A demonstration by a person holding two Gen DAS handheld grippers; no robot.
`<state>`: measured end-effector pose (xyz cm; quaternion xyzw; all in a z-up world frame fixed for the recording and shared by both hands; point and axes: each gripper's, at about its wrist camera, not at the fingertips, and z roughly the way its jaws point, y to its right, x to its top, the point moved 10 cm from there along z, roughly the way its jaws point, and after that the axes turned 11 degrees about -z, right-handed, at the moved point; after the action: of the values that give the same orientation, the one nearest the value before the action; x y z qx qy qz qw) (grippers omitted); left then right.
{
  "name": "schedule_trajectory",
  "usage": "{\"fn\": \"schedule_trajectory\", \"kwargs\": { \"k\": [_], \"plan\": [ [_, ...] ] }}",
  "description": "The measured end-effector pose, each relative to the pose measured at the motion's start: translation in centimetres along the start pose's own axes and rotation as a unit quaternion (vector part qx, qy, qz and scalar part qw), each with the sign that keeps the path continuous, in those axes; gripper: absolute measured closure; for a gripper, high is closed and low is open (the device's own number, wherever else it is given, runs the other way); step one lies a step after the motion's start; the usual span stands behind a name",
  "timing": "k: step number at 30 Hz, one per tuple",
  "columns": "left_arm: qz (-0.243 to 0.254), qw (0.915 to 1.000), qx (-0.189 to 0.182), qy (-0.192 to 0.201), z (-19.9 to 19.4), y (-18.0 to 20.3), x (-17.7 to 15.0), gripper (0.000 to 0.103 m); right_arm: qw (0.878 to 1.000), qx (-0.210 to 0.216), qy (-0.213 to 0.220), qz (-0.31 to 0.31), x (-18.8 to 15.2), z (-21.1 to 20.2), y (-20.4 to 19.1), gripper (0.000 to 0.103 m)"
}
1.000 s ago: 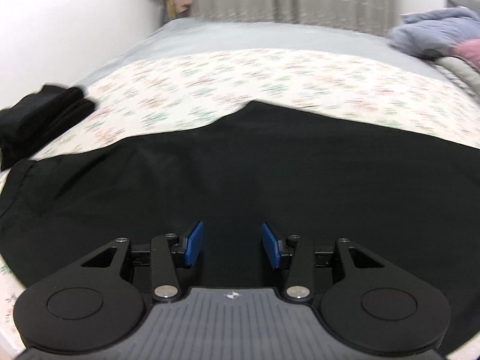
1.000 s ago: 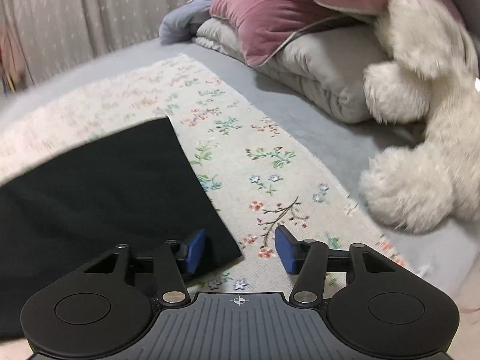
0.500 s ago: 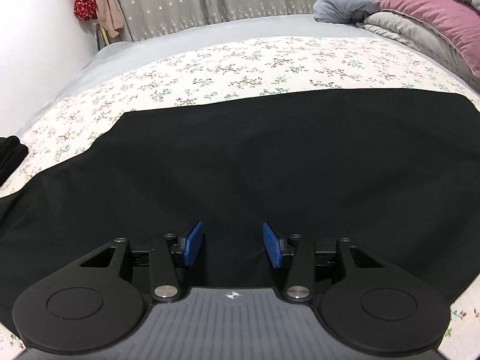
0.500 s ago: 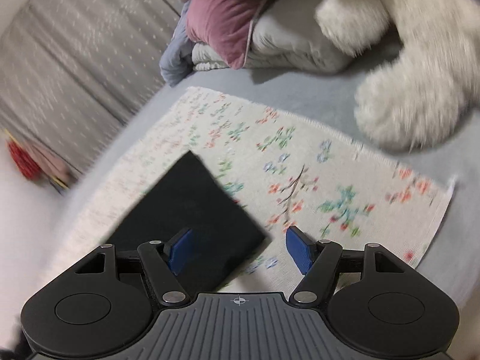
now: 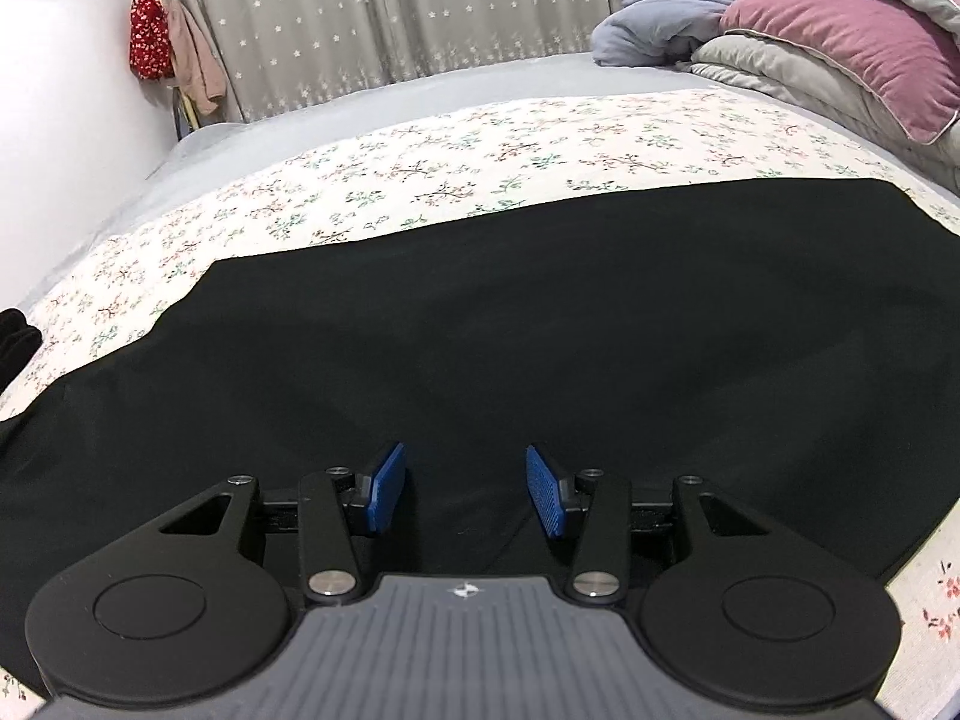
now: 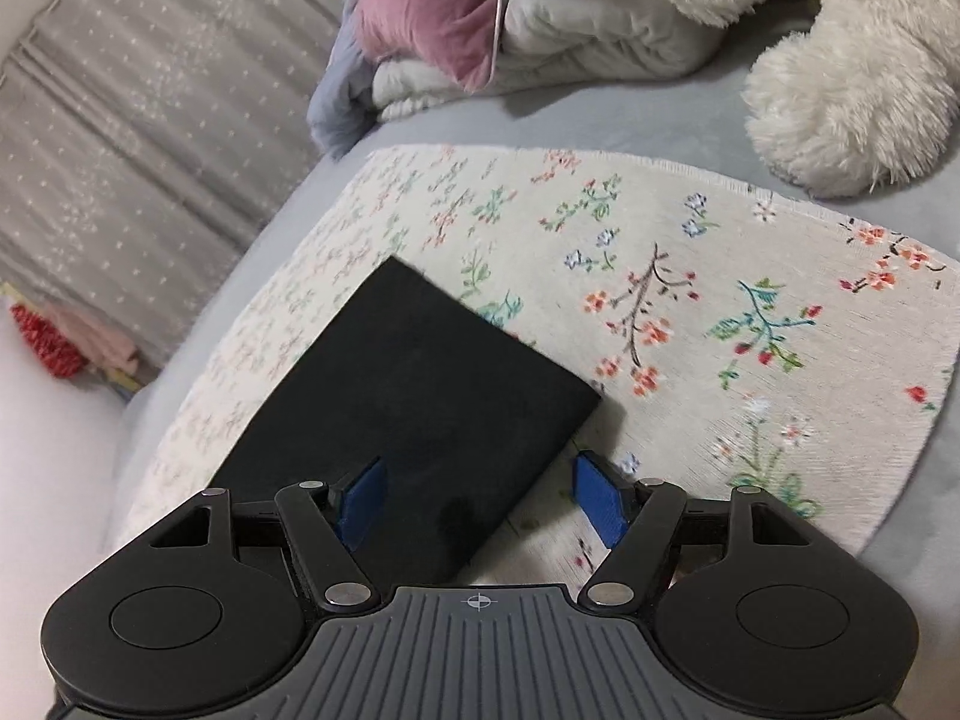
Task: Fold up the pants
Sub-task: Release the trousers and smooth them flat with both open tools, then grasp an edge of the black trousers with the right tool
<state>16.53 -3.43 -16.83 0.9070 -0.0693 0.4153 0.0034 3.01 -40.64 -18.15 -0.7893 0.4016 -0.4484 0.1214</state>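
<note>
Black pants (image 5: 510, 324) lie flat across a floral cloth (image 5: 450, 168) on the bed. My left gripper (image 5: 465, 492) is open and empty, hovering over the near part of the pants. In the right wrist view the leg end of the pants (image 6: 414, 396) shows as a squared black end with its corner toward the right. My right gripper (image 6: 480, 498) is open wide over that end, with the left pad (image 6: 363, 501) over the fabric and the right pad (image 6: 600, 507) over the floral cloth (image 6: 690, 312).
Pillows and a folded quilt (image 5: 840, 48) are piled at the far right of the bed. A white plush toy (image 6: 840, 90) lies beyond the cloth's edge. A folded black garment (image 5: 15, 342) sits at the left edge. Curtains (image 5: 372, 18) hang behind.
The left gripper has swung right, so the pillows came into view and the black bundle slid out left. The right gripper has rolled and moved over the leg end, opening wider.
</note>
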Motion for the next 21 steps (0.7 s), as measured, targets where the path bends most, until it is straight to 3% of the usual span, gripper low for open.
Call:
{"fn": "schedule_trajectory", "kwargs": {
  "k": [7, 11, 17, 21],
  "plan": [
    [-0.043, 0.9985, -0.029, -0.021, 0.3, -1.0, 0.3, 0.047, 0.996, -0.053, 0.057, -0.038, -0.6, 1.0, -1.5, 0.032],
    [-0.047, 0.998, -0.035, -0.024, 0.1, -0.8, 0.2, 0.048, 0.996, -0.046, 0.072, -0.029, -0.4, 1.4, -1.9, 0.034],
    [-0.058, 0.997, -0.043, -0.029, 0.1, -0.8, 0.3, 0.047, 0.997, -0.021, 0.077, 0.018, -0.3, 1.4, -1.4, 0.062],
    [-0.062, 0.9964, -0.05, -0.031, 0.0, -0.6, 0.3, 0.048, 0.997, -0.017, 0.072, 0.033, -0.3, 1.8, -1.0, 0.092]
  ]
}}
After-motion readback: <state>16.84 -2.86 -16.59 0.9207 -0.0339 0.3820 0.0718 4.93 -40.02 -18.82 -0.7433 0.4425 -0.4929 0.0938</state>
